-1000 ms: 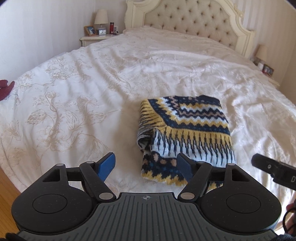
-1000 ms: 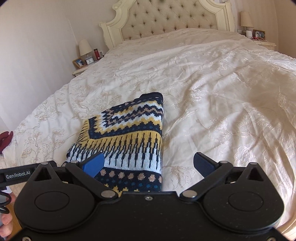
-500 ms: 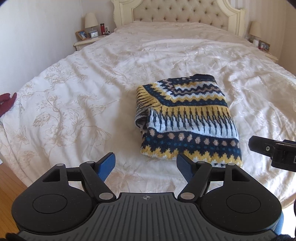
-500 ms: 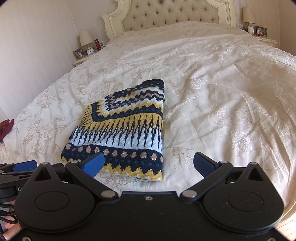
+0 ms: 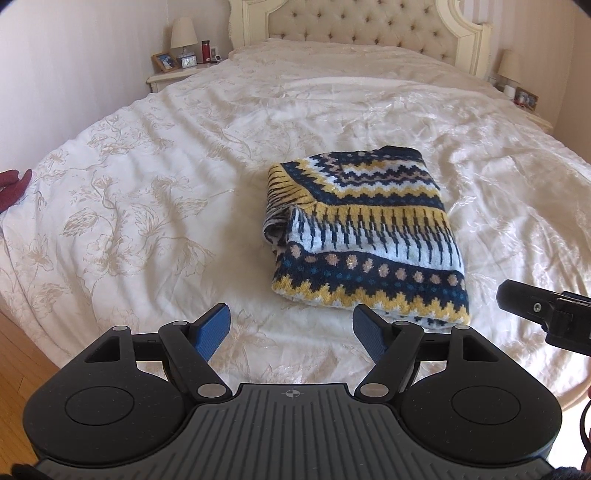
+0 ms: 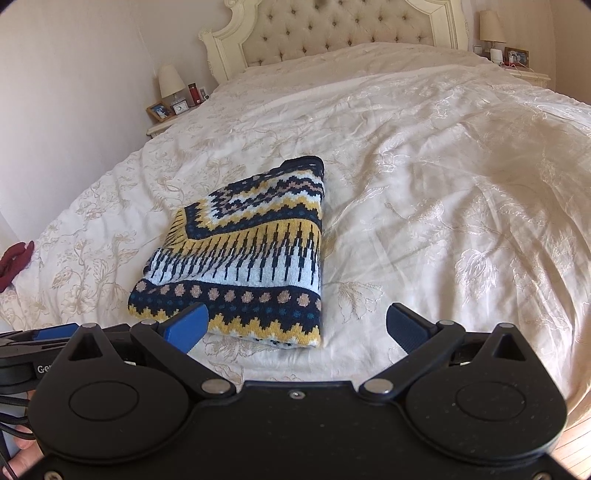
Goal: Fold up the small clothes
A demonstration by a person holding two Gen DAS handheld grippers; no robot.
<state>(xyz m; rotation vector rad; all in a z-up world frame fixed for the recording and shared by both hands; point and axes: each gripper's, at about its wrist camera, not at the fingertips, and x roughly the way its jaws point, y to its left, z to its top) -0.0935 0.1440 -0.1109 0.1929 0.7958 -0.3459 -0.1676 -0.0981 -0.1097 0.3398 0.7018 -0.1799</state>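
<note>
a: both claws are spread wide and hold nothing. our left claw (image 5: 291, 328) hangs over the quilt (image 5: 147, 206) just short of the sweater's near hem, and our right claw (image 6: 295, 326) sits at that same hem, its left finger (image 6: 186, 326) overlapping the yellow zigzag band in its own view.

b: and the sweater (image 5: 364, 236) itself?

a: lying folded into a compact block on the quilt, nearer the foot of the bed than the headboard (image 5: 365, 33). a second ago our claws were close over it, the hem hidden under our fingers. now we have pulled back toward the foot and the whole block shows in both views, hem included.

b: so we've let go and backed off.

a: yes. we judge the fold on this piece finished: the edges look roughly square, though the side of the sweater facing the left nightstand (image 5: 173, 75) bulges where the layers gape a little.

b: worth tidying?

a: maybe a light press there. otherwise the next piece could be the dark red cloth (image 5: 13, 188), well apart from the sweater at the quilt's left edge. we can't tell what garment it is.
</note>
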